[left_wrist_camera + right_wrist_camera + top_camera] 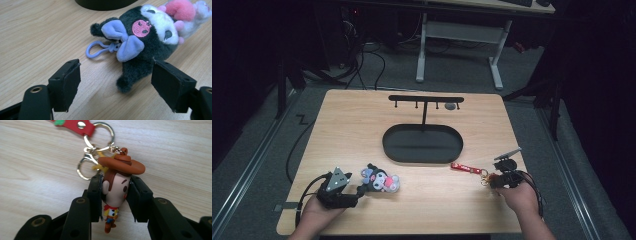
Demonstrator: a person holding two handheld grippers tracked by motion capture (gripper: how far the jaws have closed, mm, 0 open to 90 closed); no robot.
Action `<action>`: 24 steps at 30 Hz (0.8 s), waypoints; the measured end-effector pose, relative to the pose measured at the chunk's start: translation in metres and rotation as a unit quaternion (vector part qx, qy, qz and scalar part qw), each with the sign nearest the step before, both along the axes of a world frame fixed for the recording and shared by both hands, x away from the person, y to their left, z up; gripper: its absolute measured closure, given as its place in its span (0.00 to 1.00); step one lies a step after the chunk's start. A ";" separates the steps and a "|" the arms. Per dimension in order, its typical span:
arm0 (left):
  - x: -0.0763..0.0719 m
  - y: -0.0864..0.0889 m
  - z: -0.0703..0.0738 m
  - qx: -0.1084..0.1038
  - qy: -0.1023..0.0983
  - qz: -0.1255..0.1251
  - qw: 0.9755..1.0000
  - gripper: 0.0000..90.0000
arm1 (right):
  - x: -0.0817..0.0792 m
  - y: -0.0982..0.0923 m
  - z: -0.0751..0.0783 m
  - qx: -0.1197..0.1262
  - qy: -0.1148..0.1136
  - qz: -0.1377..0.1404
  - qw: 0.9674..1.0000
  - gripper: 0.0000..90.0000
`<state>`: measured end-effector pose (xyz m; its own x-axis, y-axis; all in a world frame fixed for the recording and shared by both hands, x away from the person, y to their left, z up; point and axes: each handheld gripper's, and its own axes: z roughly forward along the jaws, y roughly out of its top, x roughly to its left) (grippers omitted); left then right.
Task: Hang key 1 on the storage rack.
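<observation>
right gripper (114,192) clamped on head of cowboy figure keychain (116,186), near right table edge; red strap (465,167) trails toward black oval tray (422,144), guessing it goes on hook stand (426,99) behind

left gripper (115,82) jaws wide apart, plush keychain (150,35) lying on wood table (362,120) just ahead, lilac clip (96,48) free, probably lining up grab

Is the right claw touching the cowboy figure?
Touching. The right gripper view shows the right claw with both jaws pressed against the cowboy figure's head.
</observation>
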<state>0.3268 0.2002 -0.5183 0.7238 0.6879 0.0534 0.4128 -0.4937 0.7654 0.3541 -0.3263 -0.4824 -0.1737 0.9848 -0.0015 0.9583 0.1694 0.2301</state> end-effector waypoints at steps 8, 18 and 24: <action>-0.001 0.000 0.000 -0.003 -0.002 0.001 1.000 0.27 | -0.004 0.007 0.020 0.034 -0.005 0.019 0.999 0.73; -0.001 0.000 0.001 -0.004 0.000 0.001 1.000 0.27 | -0.010 0.015 0.045 0.043 -0.005 0.029 0.999 0.74; 0.000 0.001 0.000 -0.006 -0.001 0.002 1.000 0.26 | -0.012 0.018 0.061 0.048 -0.012 0.035 0.998 0.74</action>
<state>0.3266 0.2011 -0.5180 0.7209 0.6915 0.0461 0.4139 -0.4829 0.7717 0.3418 -0.3082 -0.4218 -0.2432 0.9661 0.0867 0.9387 0.2119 0.2720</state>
